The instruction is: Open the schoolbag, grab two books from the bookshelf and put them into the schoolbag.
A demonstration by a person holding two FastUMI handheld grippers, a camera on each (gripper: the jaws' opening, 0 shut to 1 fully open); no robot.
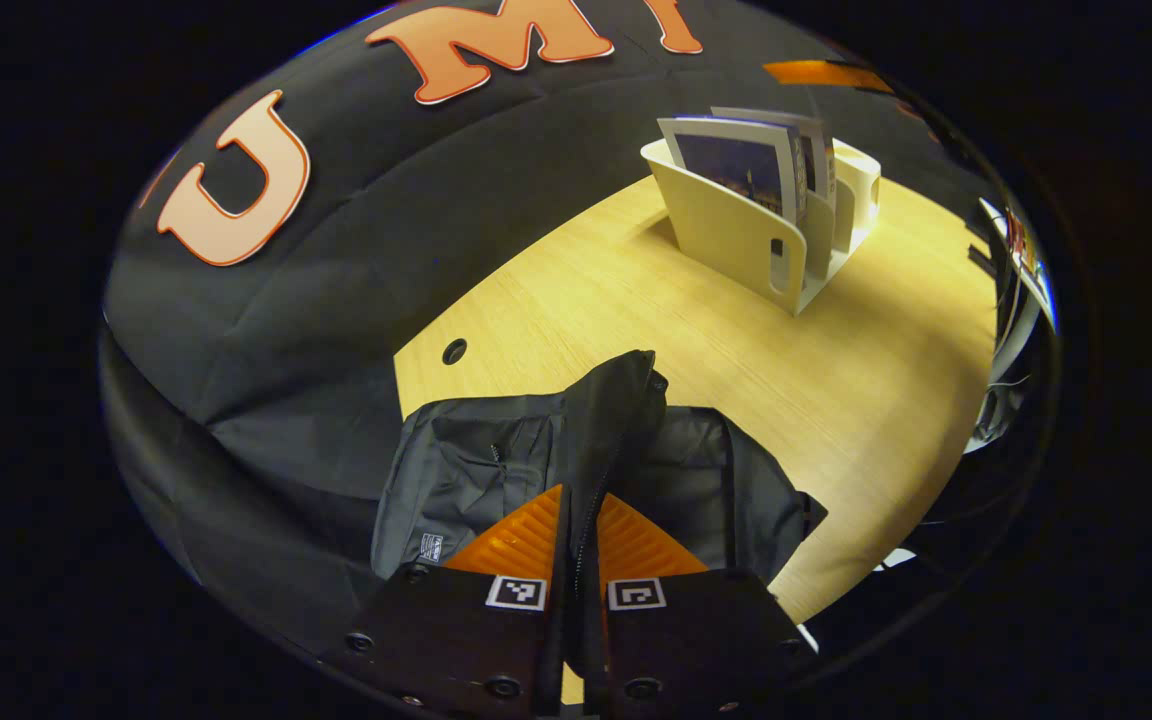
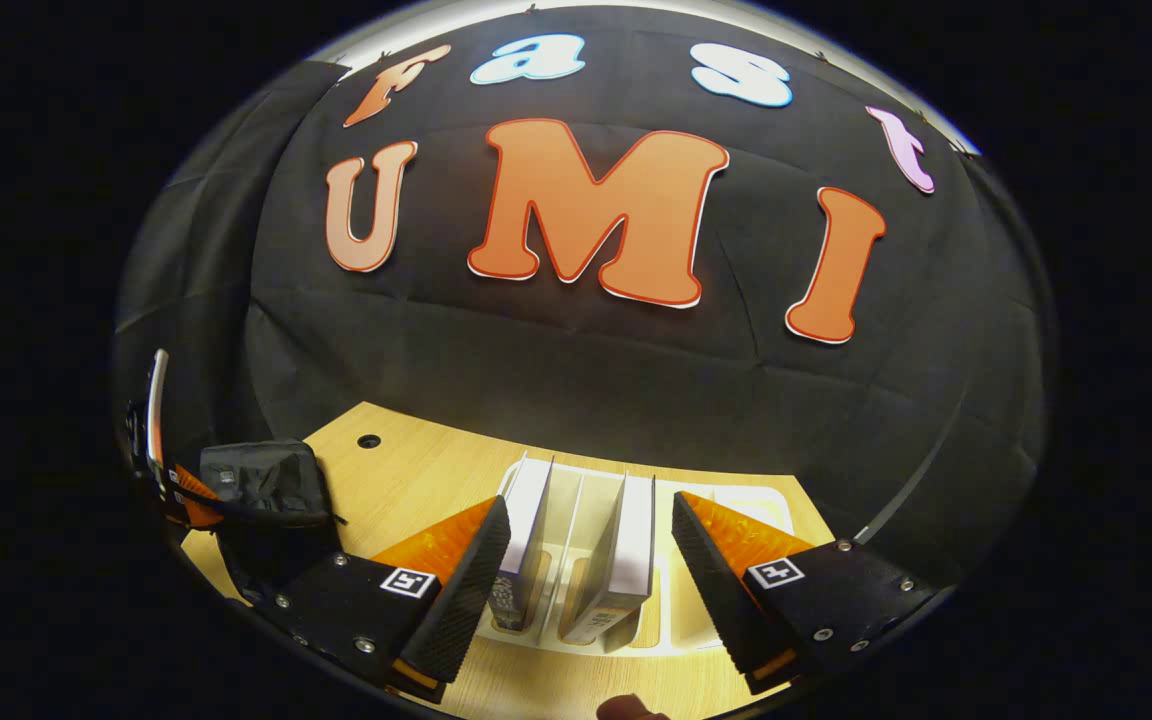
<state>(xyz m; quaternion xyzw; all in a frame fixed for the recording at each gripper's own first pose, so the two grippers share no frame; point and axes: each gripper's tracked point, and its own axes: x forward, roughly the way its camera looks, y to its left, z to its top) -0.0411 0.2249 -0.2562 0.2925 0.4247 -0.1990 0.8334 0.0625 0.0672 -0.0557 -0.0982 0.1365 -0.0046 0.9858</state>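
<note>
On the wooden table [image 1: 696, 330] the black schoolbag [image 1: 496, 470] lay at the near left, well apart from the pale bookshelf [image 1: 736, 230] — likely placed so each hand had its own work. The left gripper [image 1: 576, 545] had its jaws nearly closed on a raised fold of the bag's zipped edge, apparently lifting the mouth open for loading. The right gripper [image 2: 591, 560] hung above the shelf with jaws wide, straddling two upright books [image 2: 626, 560] — neither finger touching one, lined up to close on a book.
</note>
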